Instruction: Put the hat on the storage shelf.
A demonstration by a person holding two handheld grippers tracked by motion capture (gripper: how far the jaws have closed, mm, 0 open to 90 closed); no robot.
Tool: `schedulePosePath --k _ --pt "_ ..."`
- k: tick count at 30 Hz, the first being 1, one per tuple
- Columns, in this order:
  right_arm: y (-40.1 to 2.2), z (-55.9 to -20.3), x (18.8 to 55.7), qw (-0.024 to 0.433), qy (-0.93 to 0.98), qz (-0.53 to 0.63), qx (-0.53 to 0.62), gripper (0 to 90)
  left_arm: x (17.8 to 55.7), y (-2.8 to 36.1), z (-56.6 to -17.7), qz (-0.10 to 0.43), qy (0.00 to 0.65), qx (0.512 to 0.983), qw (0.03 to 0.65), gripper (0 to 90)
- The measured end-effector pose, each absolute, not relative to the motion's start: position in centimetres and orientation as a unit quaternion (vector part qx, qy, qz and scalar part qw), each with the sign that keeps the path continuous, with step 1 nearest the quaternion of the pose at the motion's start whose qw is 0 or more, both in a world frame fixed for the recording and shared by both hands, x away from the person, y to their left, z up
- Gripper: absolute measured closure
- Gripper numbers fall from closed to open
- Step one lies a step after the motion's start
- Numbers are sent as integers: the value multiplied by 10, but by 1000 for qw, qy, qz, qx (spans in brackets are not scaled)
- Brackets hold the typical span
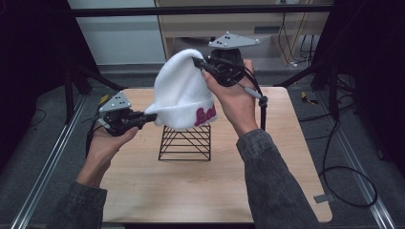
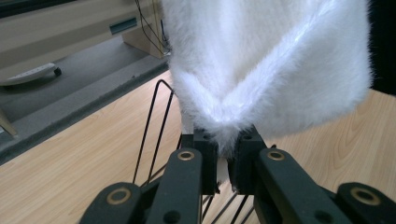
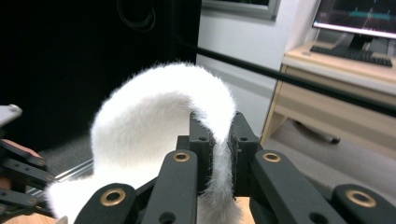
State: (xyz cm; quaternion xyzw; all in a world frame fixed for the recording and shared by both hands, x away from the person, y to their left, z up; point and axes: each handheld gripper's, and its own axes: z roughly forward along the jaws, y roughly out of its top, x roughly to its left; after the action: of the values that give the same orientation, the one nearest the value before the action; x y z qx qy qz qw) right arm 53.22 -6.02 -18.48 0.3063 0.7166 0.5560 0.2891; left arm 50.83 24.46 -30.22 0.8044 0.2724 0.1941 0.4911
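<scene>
White fuzzy beanie (image 1: pixel 184 90), pink lettering on cuff: held aloft over black wire stand (image 1: pixel 185 142) on wooden tabletop (image 1: pixel 143 191). Left gripper (image 1: pixel 152 117): clamped on cuff edge, lower left. Right gripper (image 1: pixel 197 62): clamped on crown, upper right. Cuff hanging just above top of stand; contact not discernible.

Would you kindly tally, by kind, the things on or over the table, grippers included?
Hat, white and fluffy with pink lettering: 1
Wire stand, black: 1
Grippers: 2, the left gripper shut on the hat's brim, the right gripper shut on its top
Total: 4
</scene>
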Motion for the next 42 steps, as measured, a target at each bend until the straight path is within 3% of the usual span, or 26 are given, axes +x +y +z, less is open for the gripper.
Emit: schedulePosePath --k 17,26,42 --pt "-51 -228 576 269 737 522 333 830 546 250 -326 196 321 805 459 837" --pt "-48 -248 574 256 740 523 337 830 553 256 -344 178 339 802 458 839" --pt "-42 -263 570 251 748 518 332 830 556 261 -359 192 350 804 441 839"
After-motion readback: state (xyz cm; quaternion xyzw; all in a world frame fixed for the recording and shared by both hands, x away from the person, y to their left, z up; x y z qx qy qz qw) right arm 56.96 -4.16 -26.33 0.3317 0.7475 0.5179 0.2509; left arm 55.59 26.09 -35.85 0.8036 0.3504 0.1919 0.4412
